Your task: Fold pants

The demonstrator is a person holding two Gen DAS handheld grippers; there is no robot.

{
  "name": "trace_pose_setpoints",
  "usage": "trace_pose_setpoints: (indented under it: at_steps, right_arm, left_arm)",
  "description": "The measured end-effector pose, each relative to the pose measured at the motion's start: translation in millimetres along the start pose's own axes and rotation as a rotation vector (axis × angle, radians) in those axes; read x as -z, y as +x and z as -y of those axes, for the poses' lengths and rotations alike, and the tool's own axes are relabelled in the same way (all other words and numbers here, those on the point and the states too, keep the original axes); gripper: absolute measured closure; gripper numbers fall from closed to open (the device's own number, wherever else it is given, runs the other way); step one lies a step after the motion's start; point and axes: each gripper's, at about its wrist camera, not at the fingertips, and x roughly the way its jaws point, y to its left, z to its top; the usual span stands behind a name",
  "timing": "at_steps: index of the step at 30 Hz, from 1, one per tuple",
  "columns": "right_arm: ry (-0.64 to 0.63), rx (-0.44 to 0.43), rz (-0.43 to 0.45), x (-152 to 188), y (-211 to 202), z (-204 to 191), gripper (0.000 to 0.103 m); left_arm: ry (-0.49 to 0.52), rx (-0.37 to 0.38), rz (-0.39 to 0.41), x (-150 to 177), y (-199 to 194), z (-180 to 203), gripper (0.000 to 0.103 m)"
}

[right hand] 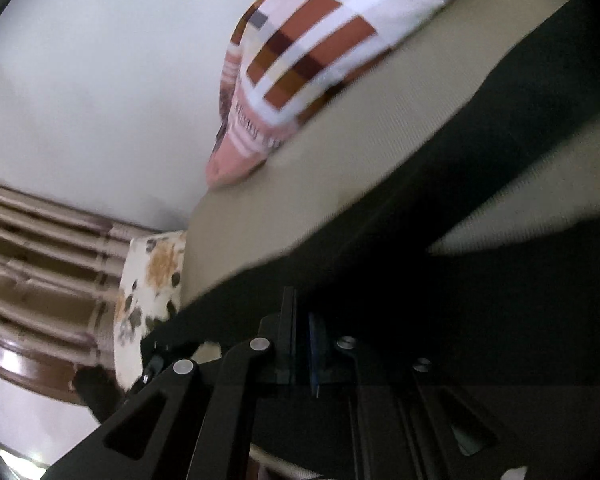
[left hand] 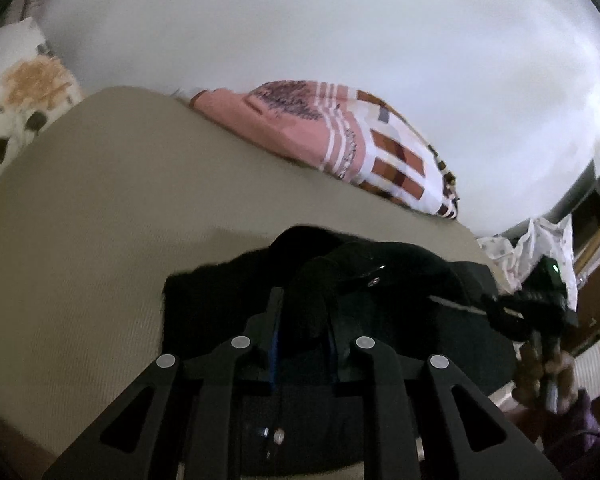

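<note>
Pants (left hand: 400, 292) are lying dark and bunched on the beige mattress (left hand: 120, 200), toward its near right corner as your left wrist camera is showing it, with the patterned pillow (left hand: 340, 136) sitting well apart along the far edge by the wall. Your left gripper (left hand: 302, 320) is clamping a raised fold of the black cloth: a ridge of fabric is rising between the two fingers, and the snap buttons of the waistband are showing just beyond them, so you are holding the waist end there. Your right gripper (right hand: 302, 332) is standing with its fingers nearly together; the picture is blurred, and dark cloth is lying all round them, so it is probably pinching a thin layer, though you cannot be certain of that from this view. From that claw the pants (right hand: 480, 184) are stretching as a long dark band up toward the upper right, running alongside the mattress (right hand: 320, 184) edge. That band is the long axis you are working with. In the left view the right gripper (left hand: 540, 300) is appearing off at the right edge of the garment, so your two hands are sitting at opposite sides of the cloth. The coming fold is depending on carrying both grips together across that long axis.
</note>
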Motion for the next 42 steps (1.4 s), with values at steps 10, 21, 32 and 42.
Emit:
trace_pose_setpoints:
  at_steps: [10,21,32,42]
  right_arm:
    - [0.102,0.008,-0.099,81,7,37,0.097]
    - [0.153,0.015,-0.187,115,29,68,0.097]
    - [0.237,-0.192,-0.131,112,23,94,0.094]
    - [0.176,-0.2,0.049,68,-22,112,0.085]
  left_arm:
    - [-0.01,-0.096,-0.088,54,-16,-9,0.082]
    - [0.097,-0.303,-0.175,100,0,-8,0.073]
    - [0.115,-0.409,-0.024,87,-44,42,0.045]
    - [0.101,-0.248,-0.228,105,46,54,0.035]
